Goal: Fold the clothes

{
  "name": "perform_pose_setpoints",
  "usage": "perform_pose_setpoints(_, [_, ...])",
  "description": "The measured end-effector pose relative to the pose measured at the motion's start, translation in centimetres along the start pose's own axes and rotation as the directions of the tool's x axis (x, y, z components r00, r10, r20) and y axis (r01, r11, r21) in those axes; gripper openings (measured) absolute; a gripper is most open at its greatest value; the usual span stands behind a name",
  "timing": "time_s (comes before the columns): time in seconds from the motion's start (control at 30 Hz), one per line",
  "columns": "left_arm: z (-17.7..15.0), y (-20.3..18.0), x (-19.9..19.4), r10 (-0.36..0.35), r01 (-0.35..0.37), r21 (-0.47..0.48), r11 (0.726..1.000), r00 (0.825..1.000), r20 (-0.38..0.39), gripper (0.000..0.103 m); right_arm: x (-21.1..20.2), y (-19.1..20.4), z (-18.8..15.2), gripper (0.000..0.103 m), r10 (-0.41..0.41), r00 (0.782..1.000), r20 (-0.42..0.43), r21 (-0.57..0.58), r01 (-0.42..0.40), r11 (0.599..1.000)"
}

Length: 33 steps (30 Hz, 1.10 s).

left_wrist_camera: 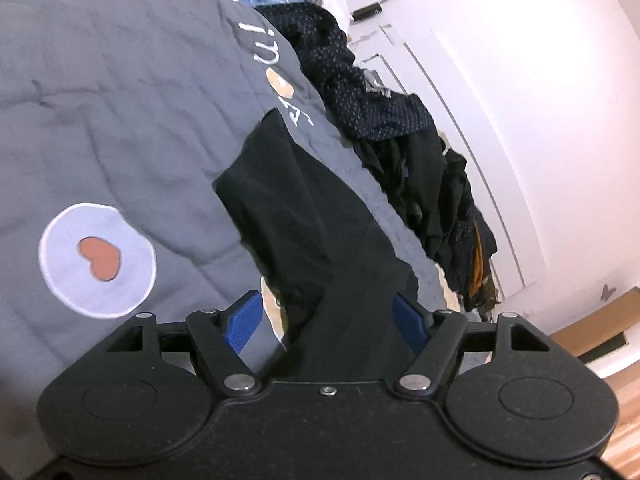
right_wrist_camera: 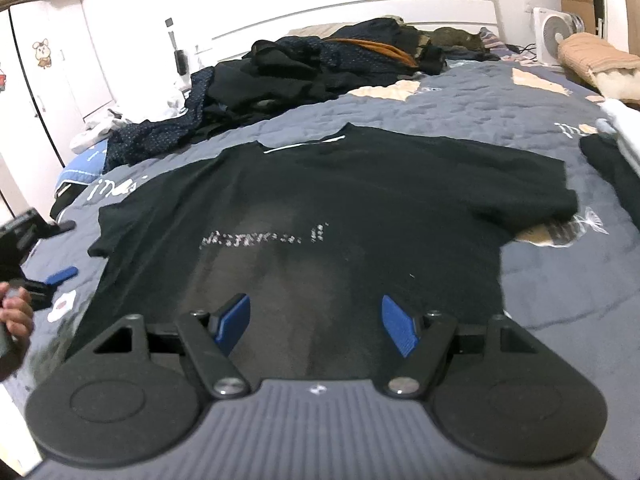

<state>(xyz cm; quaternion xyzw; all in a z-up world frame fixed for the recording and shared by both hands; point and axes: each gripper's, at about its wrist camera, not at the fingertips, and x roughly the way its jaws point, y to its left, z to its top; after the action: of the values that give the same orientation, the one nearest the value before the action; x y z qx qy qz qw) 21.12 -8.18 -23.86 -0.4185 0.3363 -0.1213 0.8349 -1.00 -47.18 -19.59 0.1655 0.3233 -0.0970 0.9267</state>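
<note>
The right gripper (right_wrist_camera: 316,326) hangs with jaws apart over the lower hem of the black T-shirt (right_wrist_camera: 320,200), nothing between its pads; the shirt lies spread flat mid-bed on the grey quilt (right_wrist_camera: 540,288); the left gripper (left_wrist_camera: 326,320) stands with jaws wide around its sleeve (left_wrist_camera: 280,184), pads not pressing; a pile of dark clothes (right_wrist_camera: 320,68) sits along the bed's far edge by the headboard.
</note>
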Motion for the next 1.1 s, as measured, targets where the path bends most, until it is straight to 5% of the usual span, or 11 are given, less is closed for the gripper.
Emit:
perform_pose_setpoints(0.3, [0.9,0.9,1.9,0.036,-0.036,-0.001,0.999,0.999,0.000,0.070,2.5,2.3,3.0,0.072,0.038,0.999,0.002,-0.060,-0.038,0.997])
perform_pose_setpoints(0.4, [0.7,0.2,1.4,0.038,-0.038,0.071,0.997,0.999,-0.010,0.070,2.1,2.2,2.9,0.072,0.039,0.999,0.003,-0.083,-0.039,0.996])
perform_pose_setpoints(0.7, [-2.3,-2.3,-2.7,0.063,-0.055,0.223,0.973,0.998,-0.028,0.070,-1.4,-1.9,0.0,0.072,-0.088,0.995,-0.046,0.004,0.088,0.996])
perform_pose_setpoints(0.87, [-5.7,-3.6,-7.5,0.078,-0.038,0.386,0.922,0.993,-0.089,0.071,-5.4,-4.0,-2.3,0.072,-0.136,0.989,-0.063,0.035,0.138,0.990])
perform_pose_setpoints(1.1, [-10.7,-4.2,-14.3,0.161,-0.053,0.619,0.784,0.980,-0.120,0.071,-10.7,-6.6,-5.8,0.072,-0.198,0.972,-0.129,0.069,0.208,0.976])
